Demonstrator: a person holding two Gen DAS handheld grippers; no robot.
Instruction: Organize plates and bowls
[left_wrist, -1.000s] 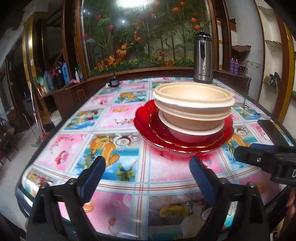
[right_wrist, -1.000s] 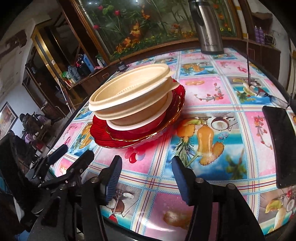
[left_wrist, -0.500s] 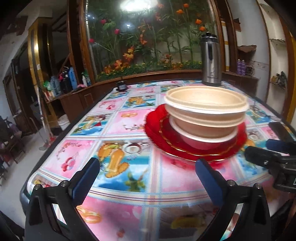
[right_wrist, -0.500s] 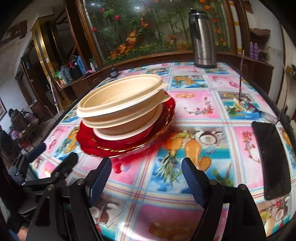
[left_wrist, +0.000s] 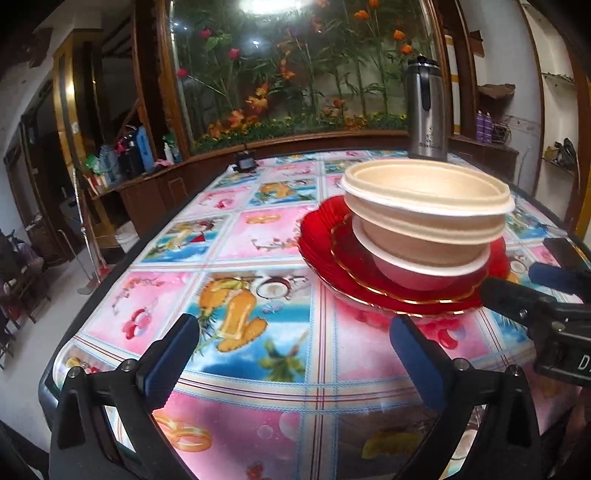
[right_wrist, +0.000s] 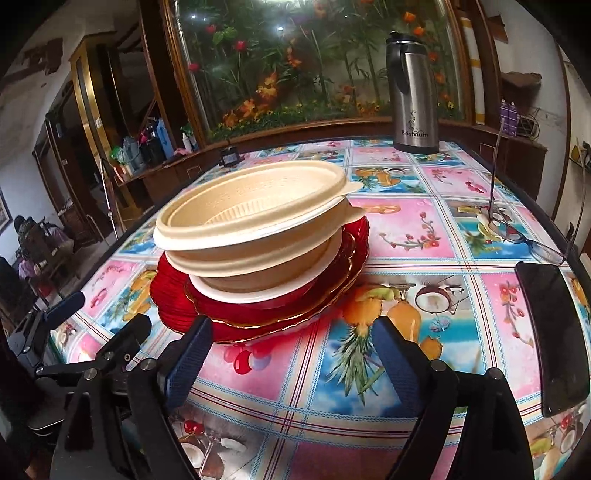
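The stack of bowls (right_wrist: 255, 236) on red plates (right_wrist: 258, 310) sits just ahead of the right gripper (right_wrist: 291, 354). Both grippers gape, empty; the left gripper (left_wrist: 295, 354) has it ahead, rightward.

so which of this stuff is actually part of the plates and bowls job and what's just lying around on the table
Part of the job:
- cream bowls, nested at the top of the stack
- white-rimmed bowl beneath them
- red plates at the bottom

Just lying about:
- steel flask at the far edge
- glasses
- black phone on the right
- small dark object, too small to identify
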